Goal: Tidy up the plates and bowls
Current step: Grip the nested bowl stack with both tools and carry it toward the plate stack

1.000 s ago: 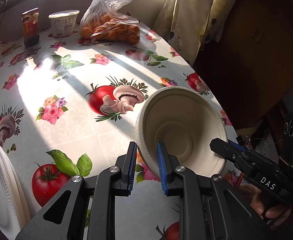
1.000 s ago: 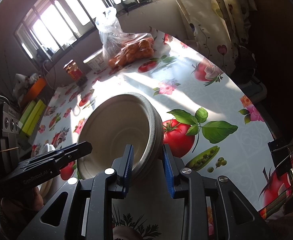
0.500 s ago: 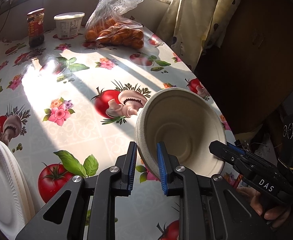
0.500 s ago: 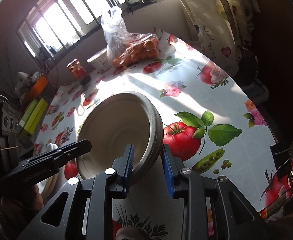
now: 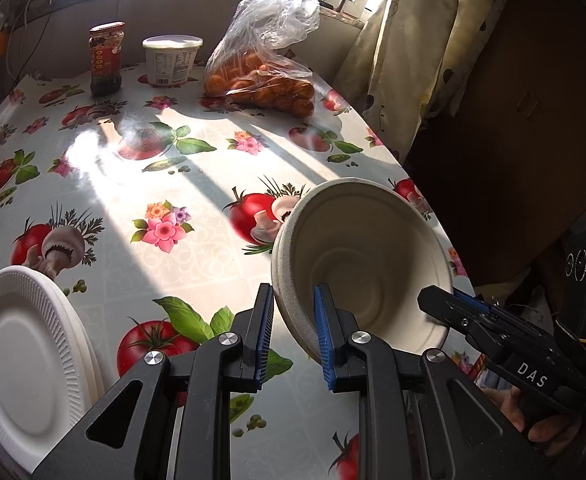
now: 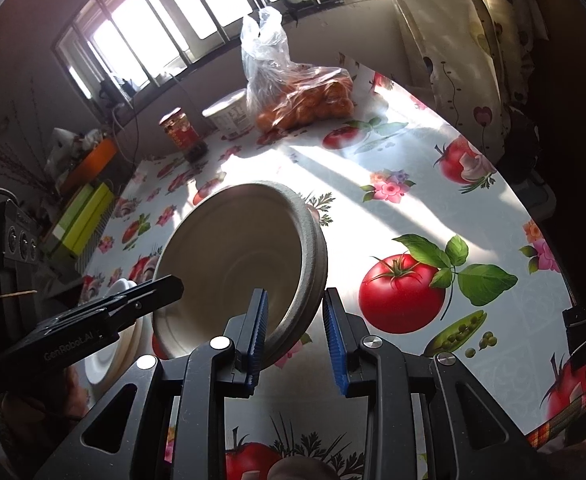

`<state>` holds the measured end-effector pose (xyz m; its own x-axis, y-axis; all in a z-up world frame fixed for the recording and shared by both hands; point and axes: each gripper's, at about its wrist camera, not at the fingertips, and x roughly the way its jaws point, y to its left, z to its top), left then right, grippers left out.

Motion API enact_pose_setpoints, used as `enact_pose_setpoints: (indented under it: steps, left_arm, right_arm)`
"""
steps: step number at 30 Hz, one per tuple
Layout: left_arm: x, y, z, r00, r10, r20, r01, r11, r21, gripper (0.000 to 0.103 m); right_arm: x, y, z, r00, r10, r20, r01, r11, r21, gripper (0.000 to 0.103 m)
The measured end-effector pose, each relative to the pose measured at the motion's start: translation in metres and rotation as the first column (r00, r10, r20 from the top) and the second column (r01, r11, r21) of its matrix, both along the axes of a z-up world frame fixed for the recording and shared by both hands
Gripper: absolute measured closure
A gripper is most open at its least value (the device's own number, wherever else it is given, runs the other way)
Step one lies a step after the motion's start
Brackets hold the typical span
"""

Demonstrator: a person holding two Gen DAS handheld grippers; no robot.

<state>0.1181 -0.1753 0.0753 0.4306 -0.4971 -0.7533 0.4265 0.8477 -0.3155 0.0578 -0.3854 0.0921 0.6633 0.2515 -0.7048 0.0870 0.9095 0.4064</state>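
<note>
A stack of beige paper bowls (image 5: 357,256) is held tilted above the table. My left gripper (image 5: 293,332) is shut on its near rim. My right gripper (image 6: 296,330) straddles the opposite rim (image 6: 307,264) with its jaws spread wider than the rim, so it is open. The right gripper's finger also shows in the left wrist view (image 5: 449,308). A stack of white foam plates (image 5: 25,352) lies on the table at the left, and shows behind the left gripper in the right wrist view (image 6: 109,344).
A bag of oranges (image 5: 261,76), a white tub (image 5: 172,60) and a red jar (image 5: 107,58) stand at the table's far end. The round table's edge (image 5: 433,208) runs close on the right, with a curtain (image 5: 405,40) behind it. Green boxes (image 6: 81,220) lie beyond the table.
The bowls have lifted and drawn back from the table's far end. The right gripper's jaws have opened wider around the rim. The foam plates have come further into the left wrist view.
</note>
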Motion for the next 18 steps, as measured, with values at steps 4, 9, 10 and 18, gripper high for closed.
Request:
enact_pose_setpoints:
  steps: [4, 9, 10, 18]
  left_arm:
    - [-0.001, 0.010, 0.002, 1.000, 0.023, 0.005, -0.023, 1.000, 0.001, 0.081]
    - [-0.002, 0.024, 0.003, 0.998, 0.060, 0.007, -0.060, 0.998, 0.000, 0.081]
    - [-0.002, 0.027, 0.004, 0.998, 0.067, 0.008, -0.067, 0.998, -0.001, 0.081]
    - [-0.007, 0.053, 0.009, 0.992, 0.127, 0.023, -0.127, 0.992, -0.004, 0.081]
  right_arm:
    - [0.004, 0.009, 0.001, 1.000, 0.024, -0.004, -0.024, 1.000, 0.006, 0.075]
    - [0.010, 0.023, 0.002, 0.998, 0.065, -0.006, -0.065, 0.998, -0.002, 0.075]
    - [0.011, 0.025, 0.003, 0.997, 0.072, -0.005, -0.072, 0.997, -0.001, 0.075]
    - [0.020, 0.046, 0.008, 0.991, 0.134, 0.004, -0.134, 0.991, 0.010, 0.075]
